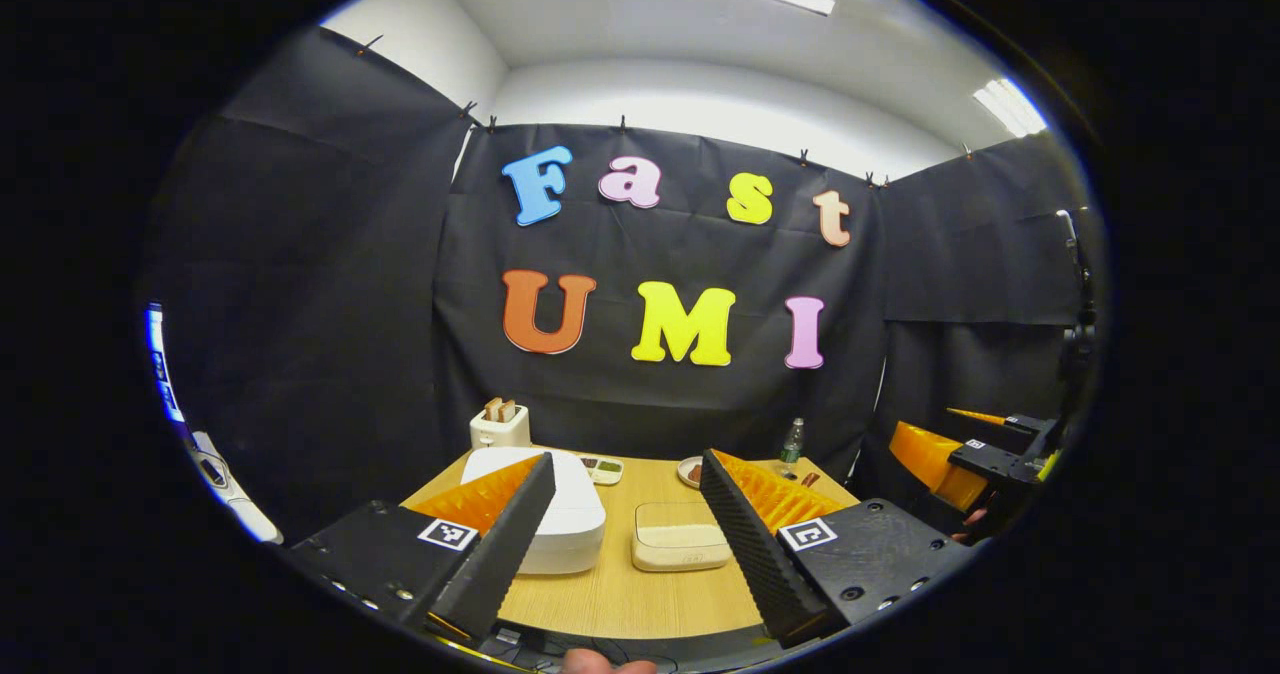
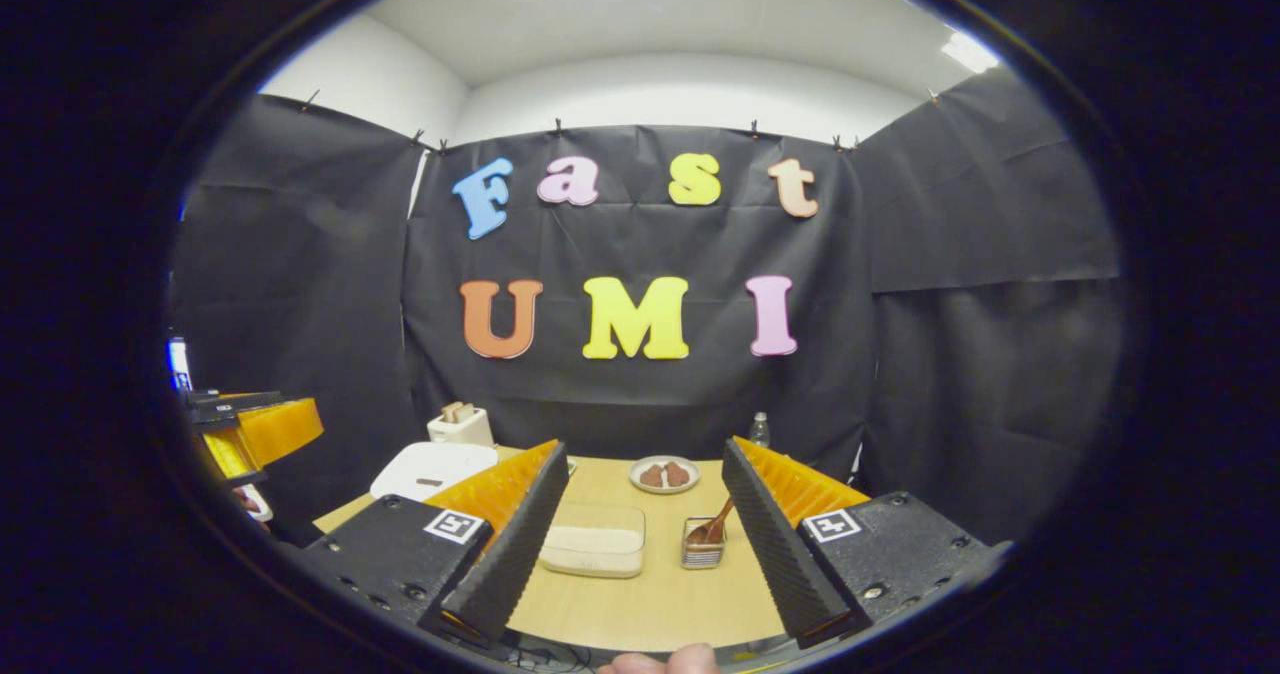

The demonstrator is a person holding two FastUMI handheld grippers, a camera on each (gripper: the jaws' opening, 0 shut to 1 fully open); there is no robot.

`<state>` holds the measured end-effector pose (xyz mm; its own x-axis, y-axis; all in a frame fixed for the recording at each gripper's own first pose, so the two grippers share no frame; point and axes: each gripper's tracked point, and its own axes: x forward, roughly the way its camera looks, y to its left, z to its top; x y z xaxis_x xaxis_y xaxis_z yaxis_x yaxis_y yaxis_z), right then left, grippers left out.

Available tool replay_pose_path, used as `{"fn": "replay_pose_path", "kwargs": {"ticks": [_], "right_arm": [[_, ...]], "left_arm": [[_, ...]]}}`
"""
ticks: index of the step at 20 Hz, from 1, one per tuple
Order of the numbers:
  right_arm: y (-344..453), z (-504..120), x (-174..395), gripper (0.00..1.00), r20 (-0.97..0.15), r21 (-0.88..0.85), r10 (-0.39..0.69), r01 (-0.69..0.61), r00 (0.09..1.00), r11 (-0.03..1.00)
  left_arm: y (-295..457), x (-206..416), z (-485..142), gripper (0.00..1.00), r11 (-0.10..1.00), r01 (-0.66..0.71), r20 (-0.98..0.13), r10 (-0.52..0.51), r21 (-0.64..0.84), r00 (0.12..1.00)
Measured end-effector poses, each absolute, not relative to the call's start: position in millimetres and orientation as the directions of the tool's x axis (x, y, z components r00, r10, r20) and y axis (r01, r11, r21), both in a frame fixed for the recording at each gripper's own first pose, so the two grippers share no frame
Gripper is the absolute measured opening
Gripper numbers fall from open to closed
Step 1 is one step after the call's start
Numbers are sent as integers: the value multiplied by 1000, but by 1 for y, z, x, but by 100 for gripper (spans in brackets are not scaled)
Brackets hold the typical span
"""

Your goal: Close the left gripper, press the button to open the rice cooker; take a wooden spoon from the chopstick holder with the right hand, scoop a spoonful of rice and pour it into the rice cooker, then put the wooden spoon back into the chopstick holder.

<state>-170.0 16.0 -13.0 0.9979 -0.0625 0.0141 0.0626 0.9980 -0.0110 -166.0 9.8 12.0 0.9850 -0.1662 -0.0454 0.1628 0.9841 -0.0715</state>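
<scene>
Left gripper view is showing the left gripper (image 1: 625, 479) hanging above the near edge of the desk (image 1: 620, 594), its two fingers spread wide apart with nothing between them. Between those fingers the white rice cooker (image 1: 570, 514) is sitting toward the desk's left edge with its lid down, and the shallow container of rice (image 1: 680, 546) is lying just beside it, nearer the middle. A white toaster (image 1: 500, 424) is standing at the far left corner, a small divided dish (image 1: 605, 469) is resting behind the cooker, and a bottle (image 1: 791, 444) is standing at the far right corner. Off the right edge the right gripper (image 1: 975, 439) is hovering, a hand partly showing beneath it.

Right gripper view is showing the right gripper (image 2: 640, 469) also spread open and empty above the near edge. The rice container (image 2: 596, 539) is lying between its fingers, and just to the right of it the chopstick holder (image 2: 704, 544) is standing with the wooden spoon (image 2: 716, 526) leaning in it, tilted toward the right. A plate (image 2: 664, 474) with two brown pieces is sitting near the far edge, the cooker (image 2: 430, 469) toward the left edge, and the left gripper (image 2: 255, 429) is hovering off the left edge; whether that one is open I cannot tell from this view
</scene>
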Motion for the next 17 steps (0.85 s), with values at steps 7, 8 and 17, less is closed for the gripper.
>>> {"fn": "replay_pose_path", "kwargs": {"ticks": [7, 8, 17], "right_arm": [[22, -13, -186, 100, 35, -7, -76, 76, 997, 997], [22, -14, -187, 99, 35, -8, -76, 76, 996, 997], [24, -18, -175, 99, 22, 3, -60, 60, 998, 998]], "left_arm": [[13, -181, 25, 94, 983, 180, 21, -180, -40, 983], [13, -180, 24, 94, 983, 180, 22, -180, -40, 983], [8, -174, 26, 94, 983, 181, 31, -180, -24, 983]]}}
